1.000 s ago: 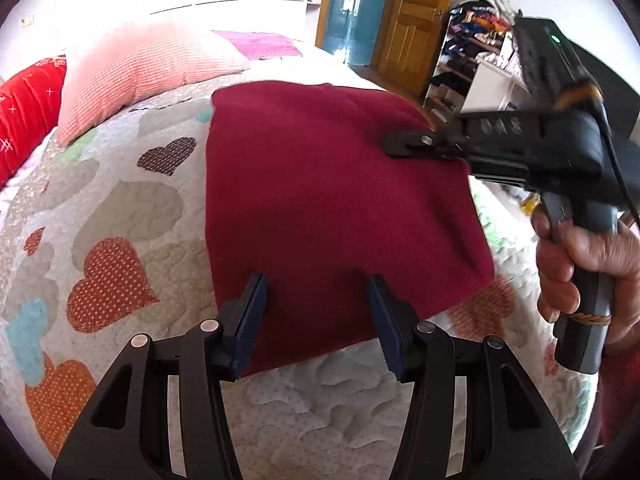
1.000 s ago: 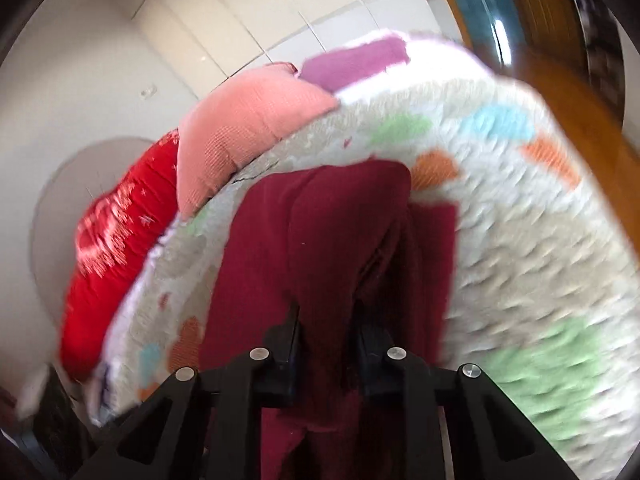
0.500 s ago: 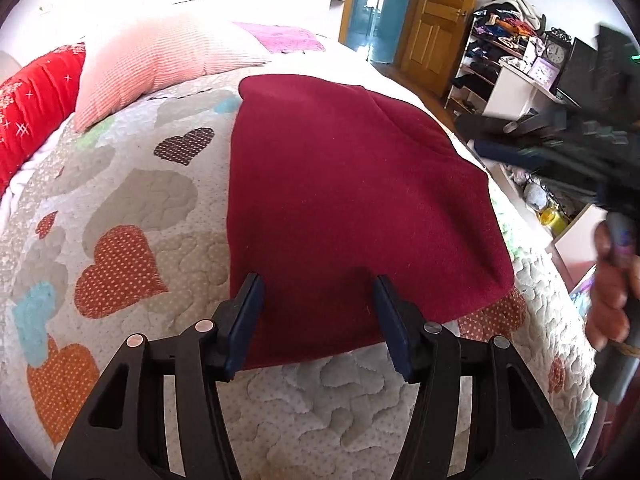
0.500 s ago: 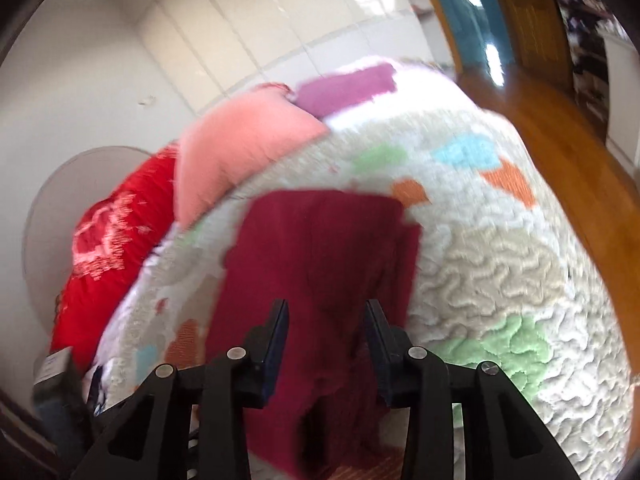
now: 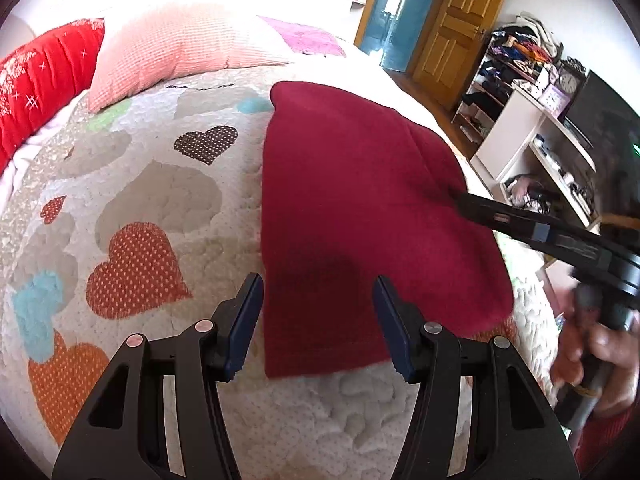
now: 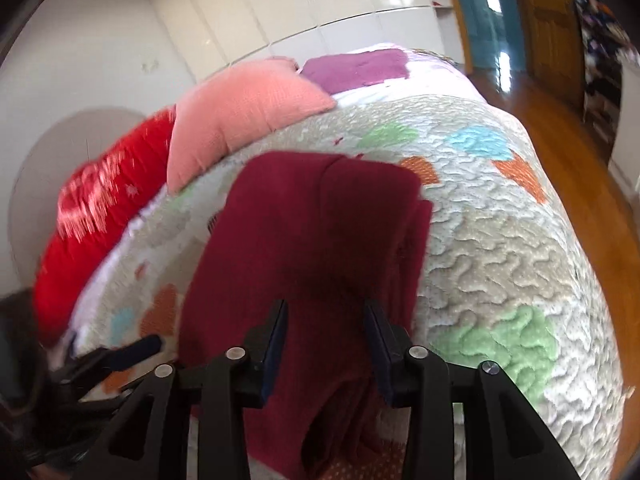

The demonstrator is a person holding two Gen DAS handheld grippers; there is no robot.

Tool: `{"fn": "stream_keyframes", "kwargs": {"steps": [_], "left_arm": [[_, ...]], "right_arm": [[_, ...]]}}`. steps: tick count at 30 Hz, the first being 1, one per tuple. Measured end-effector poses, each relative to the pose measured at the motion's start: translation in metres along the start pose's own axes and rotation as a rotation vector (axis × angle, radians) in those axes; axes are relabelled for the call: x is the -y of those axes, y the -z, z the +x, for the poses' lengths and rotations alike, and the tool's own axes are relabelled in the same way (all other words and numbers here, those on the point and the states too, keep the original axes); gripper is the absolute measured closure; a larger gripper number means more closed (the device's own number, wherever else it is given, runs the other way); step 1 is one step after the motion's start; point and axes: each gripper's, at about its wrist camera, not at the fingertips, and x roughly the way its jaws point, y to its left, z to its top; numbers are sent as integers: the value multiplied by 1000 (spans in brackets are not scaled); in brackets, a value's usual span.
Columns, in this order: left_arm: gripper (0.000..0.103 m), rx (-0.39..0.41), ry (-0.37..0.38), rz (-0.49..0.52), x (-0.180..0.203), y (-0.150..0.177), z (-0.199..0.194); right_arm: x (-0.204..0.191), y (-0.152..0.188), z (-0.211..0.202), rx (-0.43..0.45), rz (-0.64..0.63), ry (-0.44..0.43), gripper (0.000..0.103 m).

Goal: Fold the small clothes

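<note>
A dark red garment [image 5: 360, 208] lies folded flat on the heart-patterned quilt [image 5: 132, 208]. It also shows in the right wrist view [image 6: 312, 240]. My left gripper [image 5: 318, 320] is open and empty, hovering over the garment's near edge. My right gripper [image 6: 325, 340] is open and empty above the garment's right side. It shows in the left wrist view [image 5: 464, 202] with its tips at the garment's right edge, whether touching I cannot tell.
A pink pillow [image 5: 176, 52] and a red pillow [image 5: 36, 76] lie at the head of the bed. A purple cloth [image 5: 304, 36] lies beyond. Cluttered shelves [image 5: 532, 120] and a wooden door [image 5: 452, 28] stand to the right.
My right gripper let go of the garment, opened, drew back, then came down to its right edge. The garment now lies flat. My left gripper stayed open and shifted slightly left.
</note>
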Motion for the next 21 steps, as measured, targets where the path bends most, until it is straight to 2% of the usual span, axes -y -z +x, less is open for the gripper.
{"fn": "stream_keyframes", "kwargs": {"steps": [2,10,12,18,21], "left_arm": [[39,5,8,-21,-4,-7,4],[38,8,53,-73,-18,-30,26],[33,2,75,-84,-22,-34,34],[31,-25,106,-75,-25,-43,52],[24,-30,113,-67,-25,-44,59]], "right_arm": [[9,0,-8,25,40,-14,47],[45,7,14,-13,201,-103,31],[50,9,20,-5,225,-128,27],[55,8,37,-23,237,-173,25],[53,5,45,-24,230,-183,25]]}}
